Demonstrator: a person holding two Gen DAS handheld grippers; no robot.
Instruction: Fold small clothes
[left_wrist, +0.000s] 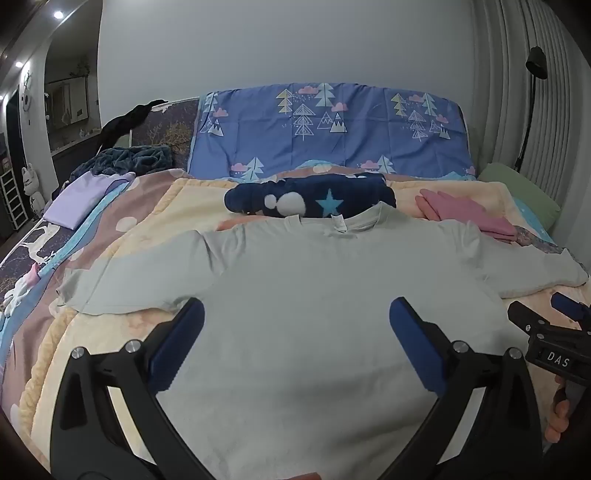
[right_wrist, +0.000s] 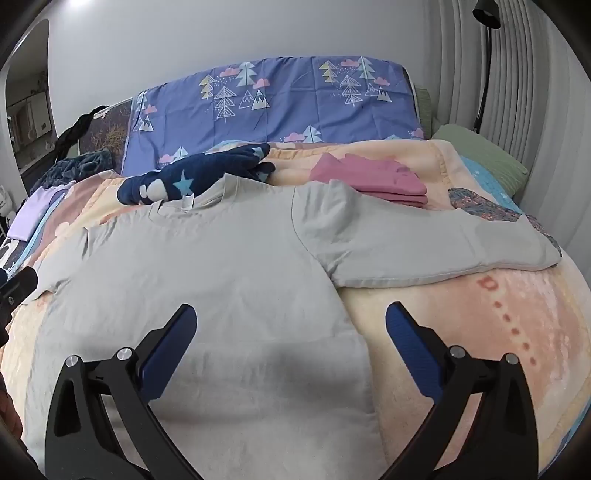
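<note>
A pale grey T-shirt (left_wrist: 295, 280) lies spread flat on the bed, collar at the far side, both sleeves out; it also shows in the right wrist view (right_wrist: 207, 273). My left gripper (left_wrist: 295, 314) is open and empty above the shirt's lower middle. My right gripper (right_wrist: 290, 319) is open and empty above the shirt's right side edge, with its right finger over the blanket. The right gripper also shows at the right edge of the left wrist view (left_wrist: 546, 314).
The shirt lies on a peach and pink blanket (right_wrist: 480, 332). A navy star-patterned fleece (left_wrist: 314, 201) lies behind the collar. Folded pink clothes (right_wrist: 373, 181) sit at the far right, a folded lilac garment (left_wrist: 79, 205) at the far left. A blue tree-print pillow (left_wrist: 332, 129) stands at the headboard.
</note>
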